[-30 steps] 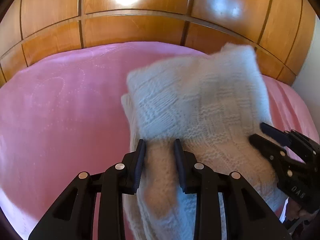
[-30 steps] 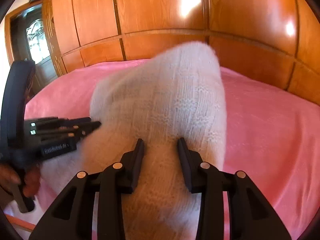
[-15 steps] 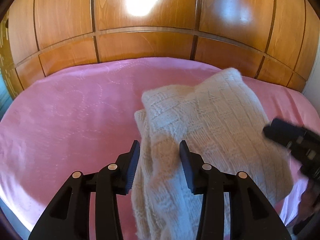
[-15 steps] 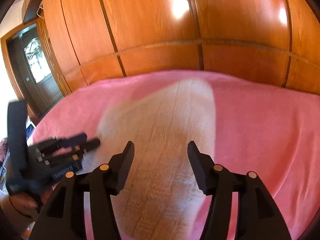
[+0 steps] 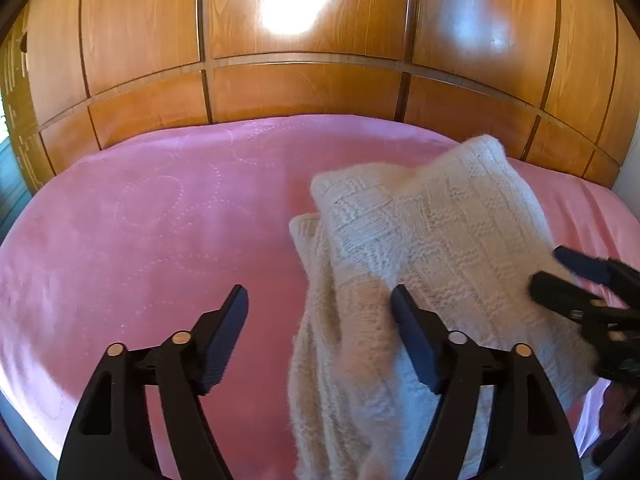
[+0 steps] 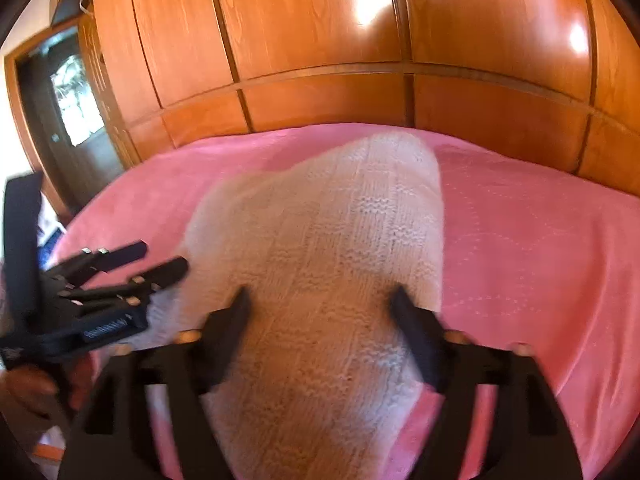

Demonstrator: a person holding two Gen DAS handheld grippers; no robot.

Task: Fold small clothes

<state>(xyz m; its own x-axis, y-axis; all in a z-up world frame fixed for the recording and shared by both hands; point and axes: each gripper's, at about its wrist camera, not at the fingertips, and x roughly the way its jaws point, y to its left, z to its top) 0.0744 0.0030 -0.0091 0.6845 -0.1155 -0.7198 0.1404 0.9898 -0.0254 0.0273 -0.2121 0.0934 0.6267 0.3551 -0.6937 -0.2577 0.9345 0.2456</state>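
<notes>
A cream knitted garment [image 5: 432,240] lies folded over on the pink bedspread [image 5: 160,216]. My left gripper [image 5: 320,312] is open over its left edge, holding nothing. In the right wrist view the same knit [image 6: 332,264] lies below my right gripper [image 6: 322,308], which is open with its fingers spread over the cloth. The right gripper shows at the right edge of the left wrist view [image 5: 576,284]. The left gripper shows at the left of the right wrist view [image 6: 132,268].
A wooden panelled wardrobe [image 5: 304,72] rises right behind the bed. A doorway [image 6: 68,108] stands at the far left in the right wrist view. The bedspread spreads left of the knit [image 5: 120,240] and right of it [image 6: 540,248].
Both grippers went from shut on the knit to wide open and let it go. The garment dropped from raised to lying on the bed, and both grippers drew back.
</notes>
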